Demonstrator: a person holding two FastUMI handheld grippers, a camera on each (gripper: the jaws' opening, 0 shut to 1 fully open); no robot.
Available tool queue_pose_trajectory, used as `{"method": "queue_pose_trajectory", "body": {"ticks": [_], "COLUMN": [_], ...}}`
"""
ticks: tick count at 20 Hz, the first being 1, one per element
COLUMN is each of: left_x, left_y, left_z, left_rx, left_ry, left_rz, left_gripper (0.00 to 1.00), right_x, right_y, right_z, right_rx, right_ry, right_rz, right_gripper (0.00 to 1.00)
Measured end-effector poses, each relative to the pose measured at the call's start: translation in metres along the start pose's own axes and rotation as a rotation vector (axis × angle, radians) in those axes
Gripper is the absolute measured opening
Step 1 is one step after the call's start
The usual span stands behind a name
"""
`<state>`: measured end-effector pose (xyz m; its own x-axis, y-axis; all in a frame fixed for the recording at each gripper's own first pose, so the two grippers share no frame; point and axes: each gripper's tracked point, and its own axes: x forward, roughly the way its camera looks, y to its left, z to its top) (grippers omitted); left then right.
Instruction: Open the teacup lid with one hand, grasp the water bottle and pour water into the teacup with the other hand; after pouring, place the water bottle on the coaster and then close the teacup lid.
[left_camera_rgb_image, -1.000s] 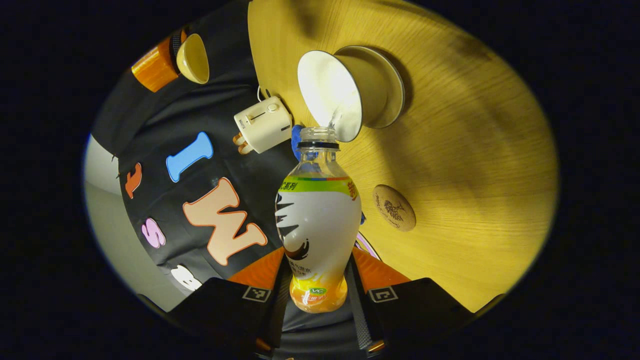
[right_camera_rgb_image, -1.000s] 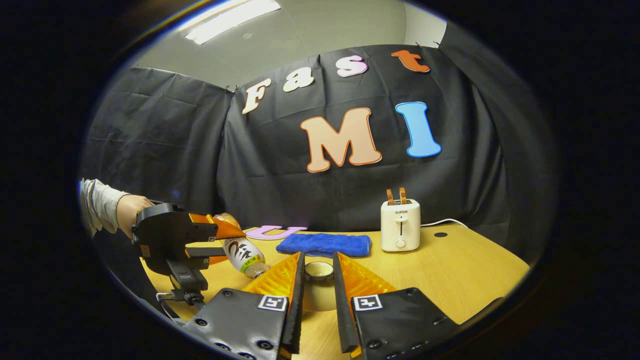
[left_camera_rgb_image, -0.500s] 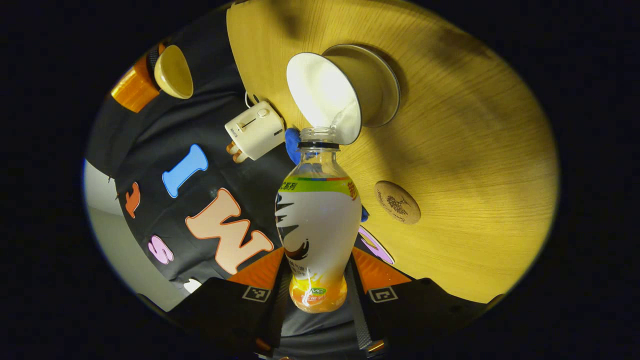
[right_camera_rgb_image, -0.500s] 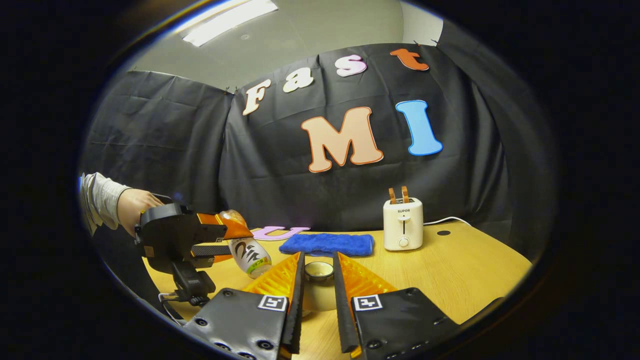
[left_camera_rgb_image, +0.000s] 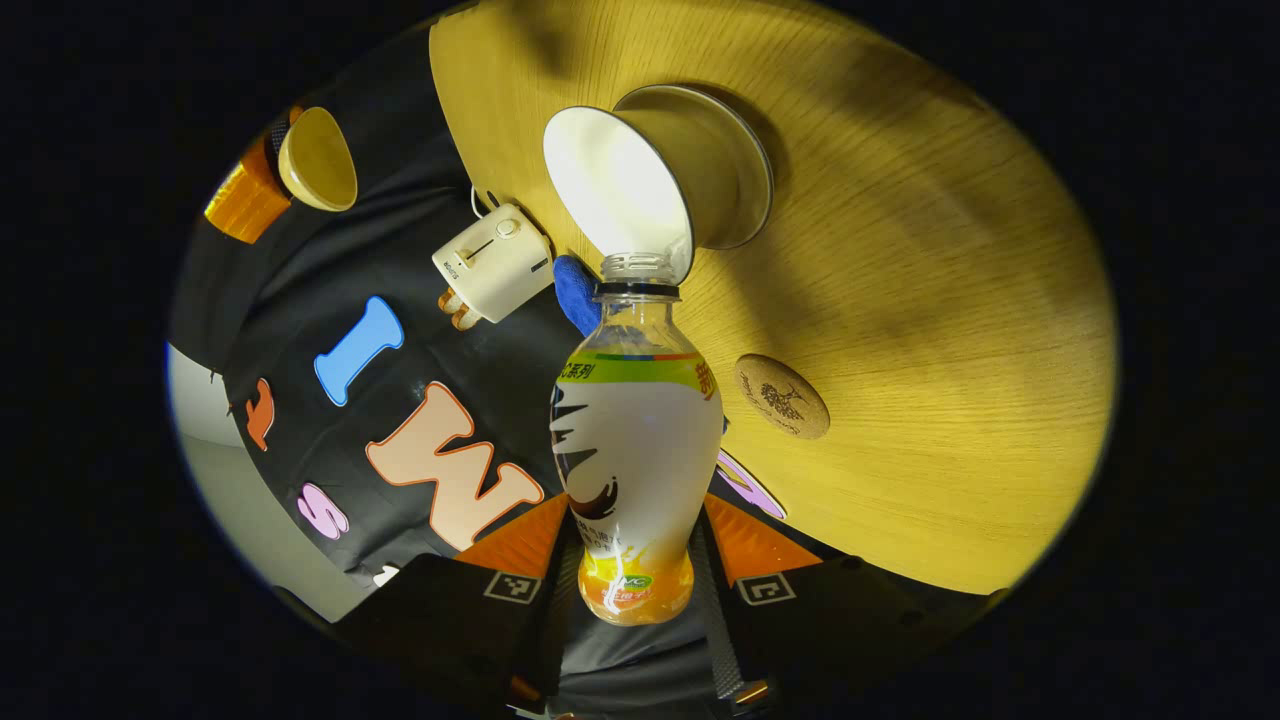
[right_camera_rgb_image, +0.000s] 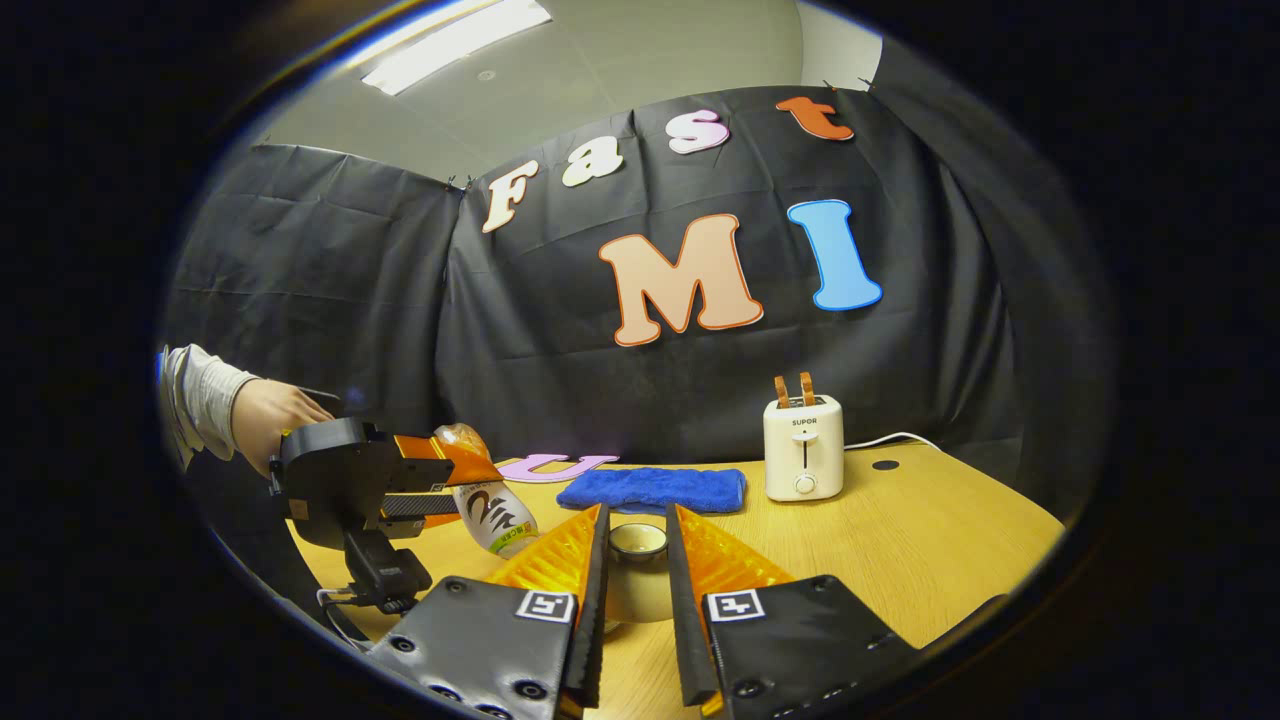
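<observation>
My left gripper (left_camera_rgb_image: 635, 520) is shut on the water bottle (left_camera_rgb_image: 637, 440), a clear bottle with a white, green and orange label. The bottle is tipped, and its open mouth sits at the rim of the uncovered teacup (left_camera_rgb_image: 620, 185), white inside, on its saucer (left_camera_rgb_image: 745, 165). Beside the bottle the round cork coaster (left_camera_rgb_image: 782, 397) lies bare. In the right gripper view my right gripper (right_camera_rgb_image: 636, 530) is shut on the cream teacup lid (right_camera_rgb_image: 637, 575), held up off the table. At the left, the left gripper (right_camera_rgb_image: 345, 480) tilts the bottle (right_camera_rgb_image: 495, 512) mouth-down.
A white toaster (right_camera_rgb_image: 803, 450) and a folded blue towel (right_camera_rgb_image: 655, 488) stand at the back of the wooden table (right_camera_rgb_image: 900, 540), against the black cloth wall. A hand (right_camera_rgb_image: 265, 415) with a grey sleeve holds the left gripper. A white cable runs behind the toaster.
The left gripper has turned a little further, so the bottle hangs steeper. Its mouth now sits right at the cup's rim. The right gripper with the lid has barely moved.
</observation>
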<state>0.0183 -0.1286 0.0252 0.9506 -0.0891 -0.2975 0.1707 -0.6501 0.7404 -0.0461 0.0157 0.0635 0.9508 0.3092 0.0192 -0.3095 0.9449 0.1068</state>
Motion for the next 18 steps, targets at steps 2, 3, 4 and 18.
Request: {"method": "queue_pose_trajectory", "body": {"ticks": [2, 3, 4, 18], "left_x": [0.0, -0.001, 0.0, 0.007], "left_y": [-0.001, -0.001, -0.001, -0.014], "left_z": [0.0, -0.001, -0.001, 0.003], "left_rx": [0.002, 0.004, 0.004, -0.097], "left_ry": [0.003, 0.005, 0.006, -0.044], "left_rz": [-0.001, -0.002, -0.002, -0.03], "left_gripper": [0.56, 0.56, 0.56, 0.55], "right_x": [0.0, -0.001, -0.001, -0.001], "right_y": [0.001, 0.002, 0.002, 0.002], "right_z": [0.001, 0.001, 0.001, 0.0], "right_rx": [-0.003, -0.004, -0.005, -0.007], "right_ry": [-0.001, -0.002, -0.002, 0.001], "right_rz": [0.002, 0.003, 0.004, 0.002], "right_gripper": [0.34, 0.34, 0.34, 0.34]}}
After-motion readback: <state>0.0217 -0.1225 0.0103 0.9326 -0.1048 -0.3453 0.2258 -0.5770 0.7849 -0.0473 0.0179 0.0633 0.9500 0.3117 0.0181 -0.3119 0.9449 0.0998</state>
